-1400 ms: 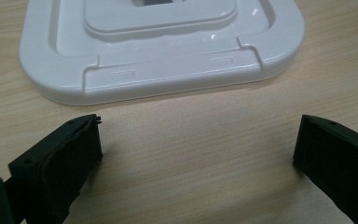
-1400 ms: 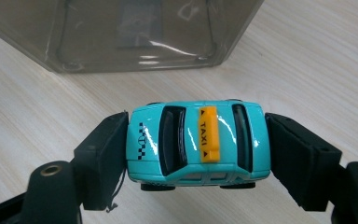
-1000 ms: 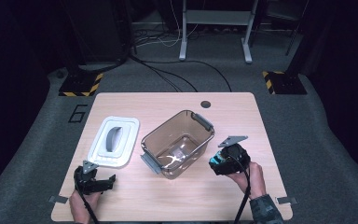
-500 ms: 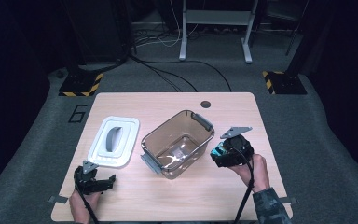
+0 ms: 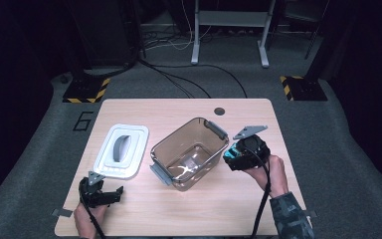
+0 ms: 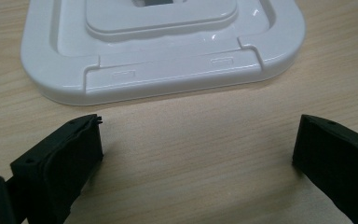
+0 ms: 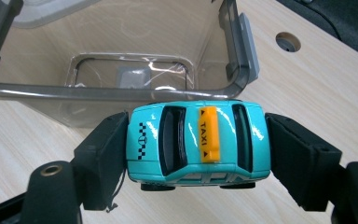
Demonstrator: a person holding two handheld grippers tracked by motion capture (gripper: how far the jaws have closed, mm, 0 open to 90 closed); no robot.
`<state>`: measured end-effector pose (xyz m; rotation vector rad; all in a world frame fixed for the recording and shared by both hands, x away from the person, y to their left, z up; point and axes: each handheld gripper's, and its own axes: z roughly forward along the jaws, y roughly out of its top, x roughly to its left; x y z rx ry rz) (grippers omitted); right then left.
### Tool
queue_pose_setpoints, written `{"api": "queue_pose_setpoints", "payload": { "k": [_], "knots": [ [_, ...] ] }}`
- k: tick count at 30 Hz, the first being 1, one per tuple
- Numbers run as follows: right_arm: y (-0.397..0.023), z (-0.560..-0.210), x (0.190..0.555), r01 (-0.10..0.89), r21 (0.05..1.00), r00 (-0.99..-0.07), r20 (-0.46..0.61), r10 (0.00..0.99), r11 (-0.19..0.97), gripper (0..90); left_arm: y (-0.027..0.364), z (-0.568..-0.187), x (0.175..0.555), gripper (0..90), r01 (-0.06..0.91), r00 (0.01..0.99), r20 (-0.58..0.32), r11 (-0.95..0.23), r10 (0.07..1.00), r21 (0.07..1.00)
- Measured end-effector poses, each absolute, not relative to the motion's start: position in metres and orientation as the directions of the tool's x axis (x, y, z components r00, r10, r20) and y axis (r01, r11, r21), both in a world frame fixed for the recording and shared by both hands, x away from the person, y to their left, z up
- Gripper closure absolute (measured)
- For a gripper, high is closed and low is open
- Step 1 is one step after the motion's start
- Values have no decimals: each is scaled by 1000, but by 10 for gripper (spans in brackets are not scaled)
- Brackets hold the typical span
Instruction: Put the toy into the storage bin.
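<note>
Here, my left tool (image 5: 110,193) sits open on the bench (image 5: 179,214), just short of the white lid (image 5: 122,152). The clear container (image 5: 191,152) stands mid-bench; beside its right wall, my right tool (image 7: 196,154) clamps a turquoise toy taxi (image 7: 198,140).

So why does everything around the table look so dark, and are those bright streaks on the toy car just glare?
High view: light falls mostly on the table, leaving the floor dim, and the picture is soft. Right gripper view: yes, white glare streaks the toy taxi and the clear container; both are sharp. Left gripper view: the white lid shows shiny highlights, and the near jaws look slightly blurred.
</note>
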<state>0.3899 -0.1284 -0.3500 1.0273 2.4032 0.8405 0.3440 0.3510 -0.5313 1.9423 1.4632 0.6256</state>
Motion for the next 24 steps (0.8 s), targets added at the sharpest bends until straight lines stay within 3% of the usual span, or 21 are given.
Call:
{"api": "queue_pose_setpoints", "payload": {
  "k": [24],
  "knots": [
    [-102,-318,415,467,658,-674,-168,720,591,244,351,-531,344,11,669,271,0,-188,963,719]
  ]
}}
